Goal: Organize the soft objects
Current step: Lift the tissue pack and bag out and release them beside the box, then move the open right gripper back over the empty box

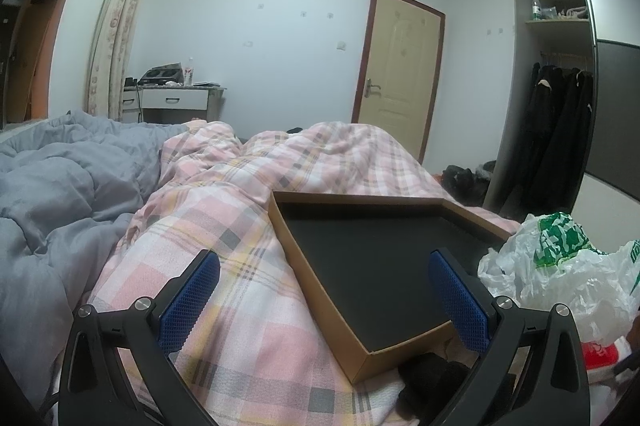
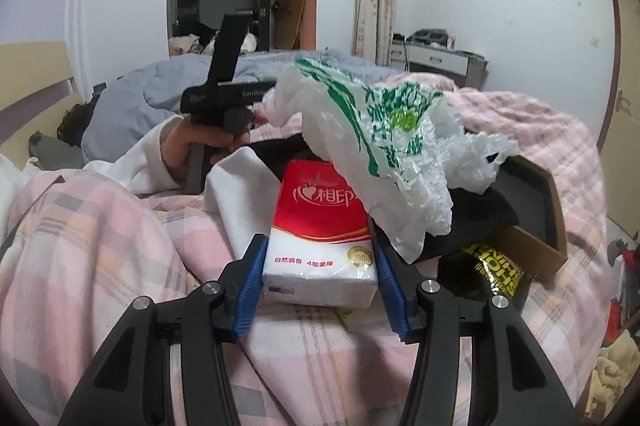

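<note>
- Your right gripper (image 2: 318, 276) brackets the tissue pack (image 2: 320, 242), blue pads seemingly touching both sides.
- Lying on the plaid quilt (image 2: 100, 246), the pack's long axis points away from you, toward the plastic bag (image 2: 372, 146).
- Your left gripper (image 1: 324, 302) hangs wide apart, holding nothing, over the cardboard box (image 1: 320, 290).

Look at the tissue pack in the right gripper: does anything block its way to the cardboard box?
Yes. A crumpled plastic bag and dark cloth lie between the tissue pack and the box, spilling over its near edge.

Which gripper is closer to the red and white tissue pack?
Right. The right gripper has its jaws on both sides of the tissue pack; the left gripper sits open over the cardboard box.
</note>
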Motion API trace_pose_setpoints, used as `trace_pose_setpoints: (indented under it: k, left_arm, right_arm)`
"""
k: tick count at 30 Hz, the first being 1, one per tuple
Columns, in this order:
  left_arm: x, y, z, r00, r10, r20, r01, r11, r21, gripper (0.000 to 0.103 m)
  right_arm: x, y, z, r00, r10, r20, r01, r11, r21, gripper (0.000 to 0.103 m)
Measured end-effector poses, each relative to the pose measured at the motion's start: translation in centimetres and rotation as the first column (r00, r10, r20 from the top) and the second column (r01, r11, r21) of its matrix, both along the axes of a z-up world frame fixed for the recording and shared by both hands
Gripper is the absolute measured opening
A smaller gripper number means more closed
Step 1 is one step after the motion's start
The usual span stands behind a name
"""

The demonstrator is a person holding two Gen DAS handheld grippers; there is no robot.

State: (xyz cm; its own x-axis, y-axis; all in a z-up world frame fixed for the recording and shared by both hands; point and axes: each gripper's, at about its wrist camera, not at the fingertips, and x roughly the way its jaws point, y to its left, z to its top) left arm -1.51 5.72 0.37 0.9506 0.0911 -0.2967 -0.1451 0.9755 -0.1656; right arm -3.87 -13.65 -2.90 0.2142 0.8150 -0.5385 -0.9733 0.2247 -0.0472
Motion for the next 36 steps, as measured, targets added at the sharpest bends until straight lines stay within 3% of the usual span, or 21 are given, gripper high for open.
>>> trace_pose_setpoints:
  k: [4,12,15,18,20,22,23,24,25,27,28,32,36]
  left_arm:
    - [0.1,-0.2,0.1,1.0,0.002,-0.007,-0.002,1.0,0.002,0.103]
    - [0.1,-0.2,0.1,1.0,0.002,-0.009,-0.002,1.0,0.002,0.103]
    - [0.1,-0.2,0.1,1.0,0.003,-0.011,-0.003,1.0,0.003,0.103]
    - [0.1,-0.2,0.1,1.0,0.003,-0.012,-0.003,1.0,0.003,0.103]
    - [0.1,-0.2,0.0,1.0,0.003,-0.014,-0.003,1.0,0.002,0.103]
    - [0.1,-0.2,0.0,1.0,0.004,-0.015,-0.004,1.0,0.003,0.103]
    - [0.1,-0.2,0.0,1.0,0.003,-0.015,-0.003,1.0,0.002,0.103]
    - [0.1,-0.2,0.0,1.0,0.003,-0.015,-0.003,1.0,0.002,0.103]
    - [0.1,-0.2,0.0,1.0,0.004,-0.016,-0.004,1.0,0.002,0.103]
    - [0.1,-0.2,0.0,1.0,0.003,-0.015,-0.003,1.0,0.003,0.103]
    - [0.1,-0.2,0.0,1.0,0.003,-0.016,-0.003,1.0,0.003,0.103]
    - [0.1,-0.2,0.0,1.0,0.003,-0.016,-0.003,1.0,0.003,0.103]
    - [0.1,-0.2,0.0,1.0,0.004,-0.018,-0.004,1.0,0.001,0.103]
  right_arm:
    - [-0.1,-0.8,0.3,1.0,0.017,-0.011,-0.016,0.998,0.053,0.072]
    - [0.5,-3.4,1.8,0.994,0.085,-0.063,-0.067,0.967,0.246,0.078]
    - [1.7,-4.2,2.5,0.996,0.037,-0.086,-0.008,0.948,0.317,0.081]
    - [4.0,-4.4,3.4,0.985,-0.124,-0.118,0.159,0.924,0.349,0.081]
    - [6.4,-4.5,3.8,0.944,-0.286,-0.163,0.326,0.877,0.353,0.081]
    - [9.4,-4.1,3.8,0.845,-0.487,-0.222,0.534,0.788,0.307,0.081]
    - [10.6,-3.9,3.6,0.789,-0.566,-0.24,0.615,0.739,0.276,0.081]
    - [12.5,-3.4,2.9,0.688,-0.676,-0.263,0.725,0.654,0.217,0.081]
    - [13.5,-3.2,2.3,0.623,-0.73,-0.281,0.781,0.598,0.18,0.081]
    - [15.7,-2.6,0.2,0.534,-0.773,-0.341,0.839,0.535,0.101,0.081]
    - [16.3,-2.2,-0.7,0.529,-0.766,-0.366,0.837,0.541,0.078,0.078]
    - [17.1,0.0,-2.9,0.538,-0.76,-0.365,0.806,0.59,-0.04,0.046]
    - [16.7,0.9,-2.9,0.564,-0.769,-0.301,0.786,0.612,-0.092,0.035]
